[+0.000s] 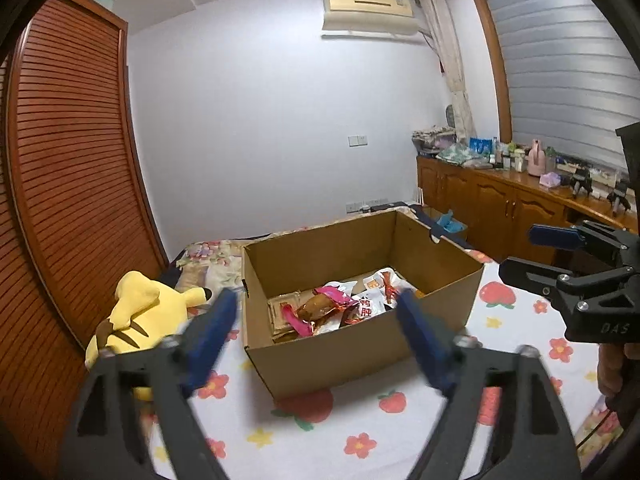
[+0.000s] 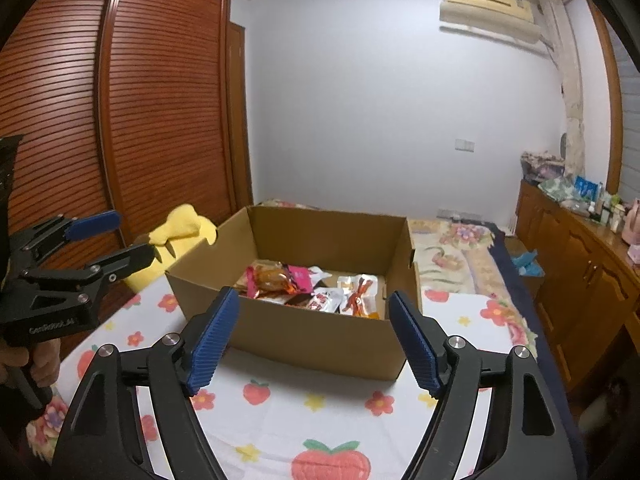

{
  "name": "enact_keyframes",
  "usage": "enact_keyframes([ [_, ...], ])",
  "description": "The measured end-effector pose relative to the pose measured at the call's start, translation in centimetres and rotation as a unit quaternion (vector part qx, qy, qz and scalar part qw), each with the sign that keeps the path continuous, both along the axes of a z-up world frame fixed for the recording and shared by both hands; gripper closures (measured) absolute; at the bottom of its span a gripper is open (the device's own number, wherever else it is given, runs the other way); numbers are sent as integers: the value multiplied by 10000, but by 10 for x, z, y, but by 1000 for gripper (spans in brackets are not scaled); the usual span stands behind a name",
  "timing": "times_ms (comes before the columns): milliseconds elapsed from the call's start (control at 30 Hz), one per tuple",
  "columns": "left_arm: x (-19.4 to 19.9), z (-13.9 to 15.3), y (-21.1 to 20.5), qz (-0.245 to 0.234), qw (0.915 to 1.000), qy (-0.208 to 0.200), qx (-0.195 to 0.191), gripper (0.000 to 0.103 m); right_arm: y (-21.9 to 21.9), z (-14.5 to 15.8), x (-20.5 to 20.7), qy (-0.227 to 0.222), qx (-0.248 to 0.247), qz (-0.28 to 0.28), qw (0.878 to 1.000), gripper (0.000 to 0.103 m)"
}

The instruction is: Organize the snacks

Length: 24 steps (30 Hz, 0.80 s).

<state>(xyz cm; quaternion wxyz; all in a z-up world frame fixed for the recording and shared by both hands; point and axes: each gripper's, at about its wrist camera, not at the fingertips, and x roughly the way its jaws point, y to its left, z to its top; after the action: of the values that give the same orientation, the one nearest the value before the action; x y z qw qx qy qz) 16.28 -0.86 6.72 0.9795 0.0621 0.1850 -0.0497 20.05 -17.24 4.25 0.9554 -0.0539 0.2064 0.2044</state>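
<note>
My left gripper point(image 1: 316, 312) and right gripper point(image 2: 314, 316) both gape wide and empty, held short of the cardboard box point(image 2: 320, 340) on the flowered sheet point(image 2: 280, 420). The snack packets point(image 2: 304, 284) lie inside it, beyond my blue pads point(image 2: 212, 340).

You can see a yellow plush toy point(image 1: 132, 312) lying on the fruit-and-flower print bedsheet point(image 1: 360, 432), beside the slatted wooden wardrobe point(image 1: 68, 168). An air conditioner point(image 1: 370, 10) hangs on the white wall, and a cluttered wooden cabinet point(image 1: 500, 196) stands under the window blinds point(image 1: 560, 64).
</note>
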Motion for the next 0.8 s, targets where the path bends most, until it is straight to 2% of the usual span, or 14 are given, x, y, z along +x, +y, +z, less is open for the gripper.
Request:
enact_keyframes([
  [233,-27,14,5,142,9995,-179,-231,6,-3,16,-24,-226,29,-56,9997,20],
  [600,-65,29,1,174,9990,-310,-283,5,-12,37,-59,-506,199,-275,9981,10],
  [800,-82,25,-2,195,9990,-290,-285,5,-19,41,-78,-621,253,-531,9963,4],
])
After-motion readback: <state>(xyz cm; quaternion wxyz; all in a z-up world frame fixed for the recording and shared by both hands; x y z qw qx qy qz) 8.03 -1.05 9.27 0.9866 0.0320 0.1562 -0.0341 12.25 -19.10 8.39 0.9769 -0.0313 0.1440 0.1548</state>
